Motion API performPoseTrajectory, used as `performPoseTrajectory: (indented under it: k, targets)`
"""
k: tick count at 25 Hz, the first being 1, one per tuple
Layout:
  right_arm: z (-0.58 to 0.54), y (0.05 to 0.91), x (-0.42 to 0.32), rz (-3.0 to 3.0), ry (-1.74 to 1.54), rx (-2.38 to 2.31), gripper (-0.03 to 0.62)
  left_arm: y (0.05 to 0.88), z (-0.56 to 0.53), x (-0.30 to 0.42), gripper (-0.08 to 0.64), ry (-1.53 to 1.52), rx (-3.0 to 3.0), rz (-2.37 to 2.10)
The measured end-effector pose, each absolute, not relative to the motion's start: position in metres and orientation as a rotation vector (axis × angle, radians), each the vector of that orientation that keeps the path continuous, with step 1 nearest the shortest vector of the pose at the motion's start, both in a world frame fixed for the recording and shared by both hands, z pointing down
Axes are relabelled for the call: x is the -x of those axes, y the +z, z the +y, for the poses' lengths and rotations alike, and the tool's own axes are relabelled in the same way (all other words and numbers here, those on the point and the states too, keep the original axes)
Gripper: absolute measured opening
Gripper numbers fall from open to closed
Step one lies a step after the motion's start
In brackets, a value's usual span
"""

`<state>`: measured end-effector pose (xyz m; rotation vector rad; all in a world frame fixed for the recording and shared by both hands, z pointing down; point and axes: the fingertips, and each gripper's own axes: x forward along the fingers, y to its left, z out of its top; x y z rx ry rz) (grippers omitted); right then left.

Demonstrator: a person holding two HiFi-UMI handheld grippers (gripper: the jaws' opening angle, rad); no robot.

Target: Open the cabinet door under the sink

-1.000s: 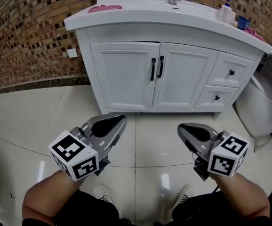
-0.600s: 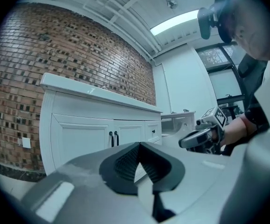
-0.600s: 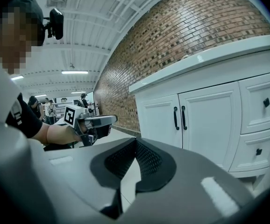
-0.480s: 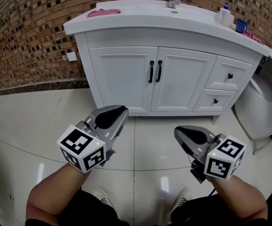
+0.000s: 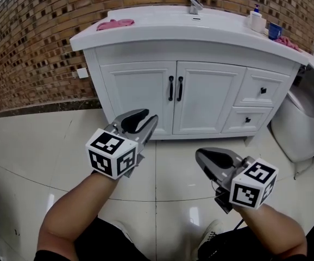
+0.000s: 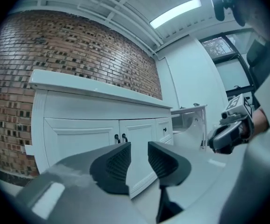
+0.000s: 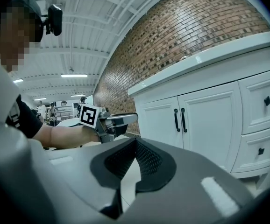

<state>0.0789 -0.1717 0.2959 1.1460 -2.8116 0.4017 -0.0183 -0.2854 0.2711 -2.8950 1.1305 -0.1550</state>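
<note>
The white vanity cabinet under the sink has two doors, both closed. Two black vertical handles sit side by side at the centre seam. My left gripper hovers low in front of the left door, a short way off it. Its jaws are opening, with a gap and nothing between them. In the left gripper view the left gripper points at the doors, the handles just above its left pad. My right gripper hangs further back over the floor, shut and empty. In the right gripper view the right gripper also faces the handles.
Two drawers with black knobs sit right of the doors. On the countertop are a pink cloth, a faucet, a soap bottle and a blue cup. A white fixture stands at right. The brick wall holds a socket.
My left gripper has moved forward toward the cabinet doors and its jaws have parted from shut. The right gripper has stayed almost where it was.
</note>
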Motion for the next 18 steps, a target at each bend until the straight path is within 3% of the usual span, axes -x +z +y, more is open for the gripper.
performPoseTrajectory:
  k: [18]
  targets:
    - [-0.179,0.304,-0.105,-2.824,0.511,-1.183,0.006,0.317,-0.408,-0.035,0.135,-0.376,2.817,1.311]
